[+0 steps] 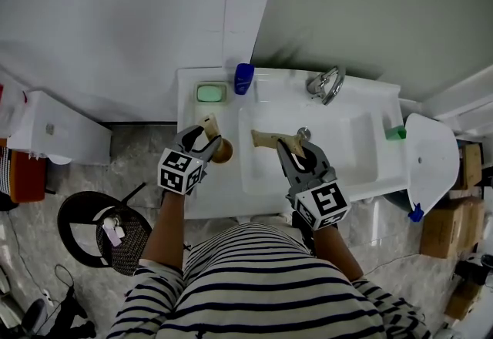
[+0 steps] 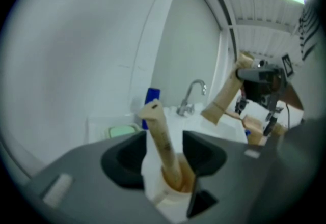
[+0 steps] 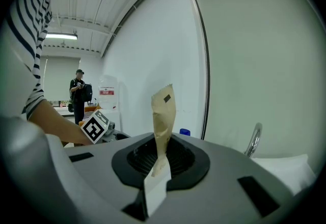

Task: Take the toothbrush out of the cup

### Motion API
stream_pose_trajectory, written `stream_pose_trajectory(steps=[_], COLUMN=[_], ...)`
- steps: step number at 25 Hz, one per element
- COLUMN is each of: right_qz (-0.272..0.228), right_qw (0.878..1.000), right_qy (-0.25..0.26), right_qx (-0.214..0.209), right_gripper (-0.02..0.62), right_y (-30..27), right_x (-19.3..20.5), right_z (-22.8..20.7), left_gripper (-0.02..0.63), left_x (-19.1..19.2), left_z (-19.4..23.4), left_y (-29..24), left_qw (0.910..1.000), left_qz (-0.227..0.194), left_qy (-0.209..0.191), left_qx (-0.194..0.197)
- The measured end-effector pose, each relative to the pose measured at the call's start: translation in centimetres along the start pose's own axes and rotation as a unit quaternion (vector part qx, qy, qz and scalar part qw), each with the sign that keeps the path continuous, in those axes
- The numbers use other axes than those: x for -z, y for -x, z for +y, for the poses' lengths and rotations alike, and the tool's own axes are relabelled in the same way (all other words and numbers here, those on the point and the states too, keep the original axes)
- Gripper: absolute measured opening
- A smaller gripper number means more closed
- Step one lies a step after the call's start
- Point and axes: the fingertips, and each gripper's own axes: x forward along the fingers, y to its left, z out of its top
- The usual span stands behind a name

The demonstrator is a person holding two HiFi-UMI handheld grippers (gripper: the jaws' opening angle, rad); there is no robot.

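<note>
this looks like a mock bathroom built inside a lab or studio hall, not a real home. i stand at a white sink [image 1: 362, 168] with a chrome tap [image 1: 326, 85], and a green soap dish [image 1: 211, 92] and a blue bottle [image 1: 244, 78] sit on its counter. plain white wall panels [image 1: 115, 14] meet in a corner behind it. the floor [image 1: 139, 152] is pale, marble-look tile. cardboard boxes [image 1: 445, 231] sit at the right and cables [image 1: 62, 283] lie loose on the floor. the right gripper view shows an open room beyond, with a ceiling strip light [image 3: 60, 36] and a person [image 3: 78, 93] standing by a table.
</note>
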Motion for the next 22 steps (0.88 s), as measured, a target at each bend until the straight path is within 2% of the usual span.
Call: stream_pose_trajectory(steps=[5, 10, 22], right_qz=[0.000, 0.000, -0.003], right_qw=[1.000, 1.000, 1.000], right_qy=[-0.002, -0.005, -0.005], right_qx=[0.005, 0.007, 0.008], right_gripper=[0.032, 0.032, 0.032], right_y=[0.2, 0.1, 0.5], right_x=[0.1, 0.2, 0.0], right_z=[-0.4, -0.7, -1.0], left_gripper=[0.148, 0.097, 0.071], left_x=[0.1, 0.2, -0.9], left_z=[0.1, 0.7, 0.2], left_y=[-0.3, -0.3, 0.4], left_qw=[0.9998, 0.9996, 0.9997], left_qz=[0.015, 0.019, 0.003], left_qy=[-0.016, -0.019, -0.018], left_qx=[-0.004, -0.011, -0.015])
